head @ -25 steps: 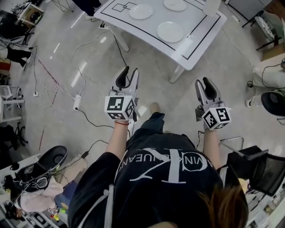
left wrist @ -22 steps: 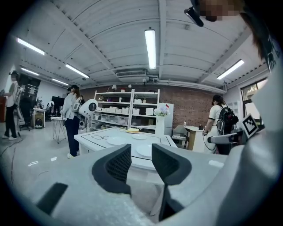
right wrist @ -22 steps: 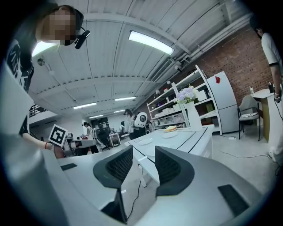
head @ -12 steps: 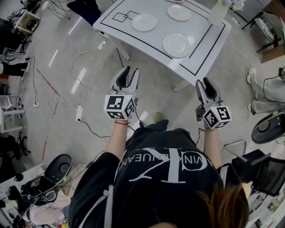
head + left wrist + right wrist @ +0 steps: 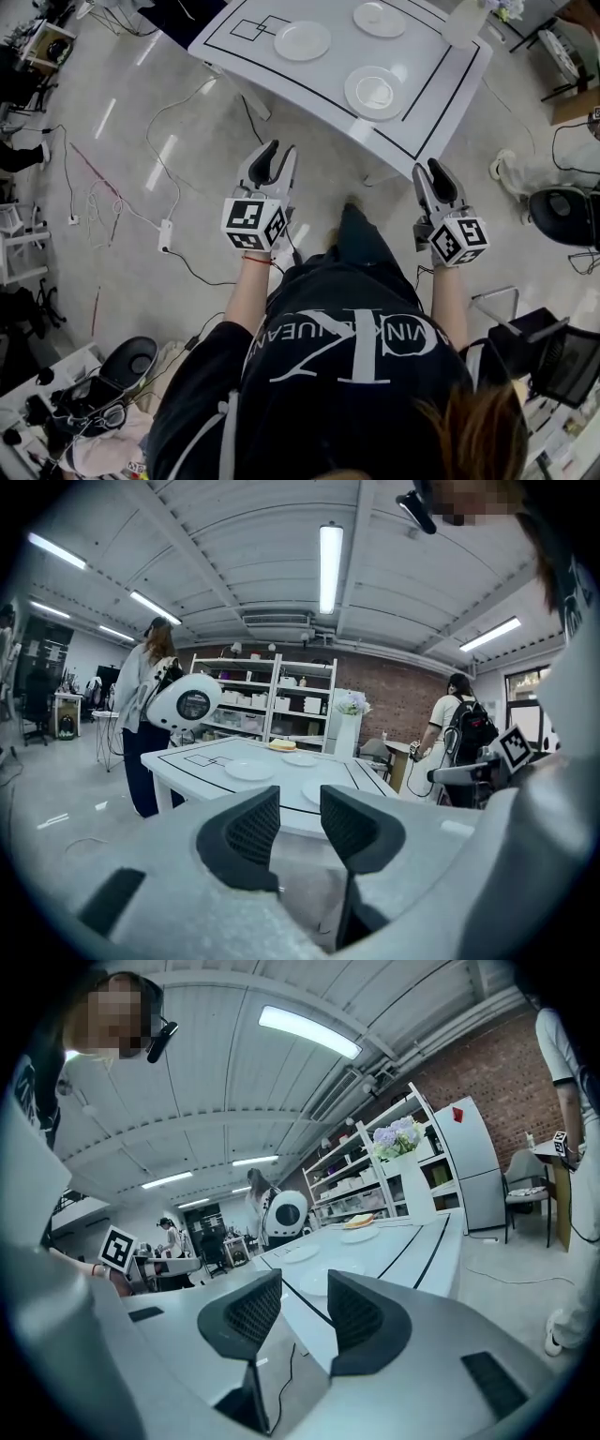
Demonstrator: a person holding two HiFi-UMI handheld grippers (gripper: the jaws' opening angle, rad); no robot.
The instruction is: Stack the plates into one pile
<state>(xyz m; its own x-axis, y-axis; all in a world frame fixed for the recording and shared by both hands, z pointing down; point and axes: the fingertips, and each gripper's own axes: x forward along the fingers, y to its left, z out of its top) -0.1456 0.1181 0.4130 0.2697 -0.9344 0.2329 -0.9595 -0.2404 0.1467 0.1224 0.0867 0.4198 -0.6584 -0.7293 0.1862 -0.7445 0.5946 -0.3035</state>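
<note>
Three white plates lie apart on the white table: one at the left, one at the far side and one nearest me. My left gripper is held in the air over the floor, short of the table's near edge, open and empty. My right gripper is level with it to the right, also open and empty. In the left gripper view the left gripper points at the plates. In the right gripper view the right gripper has the nearest plate beyond it.
A tall white vase with flowers stands at the table's far right corner. Cables and a power strip lie on the floor to the left. A black chair is at the right. A round white robot head and people stand near the table.
The table has come closer in the head view as I walk toward it. Both grippers have stayed open and level in front of me.
</note>
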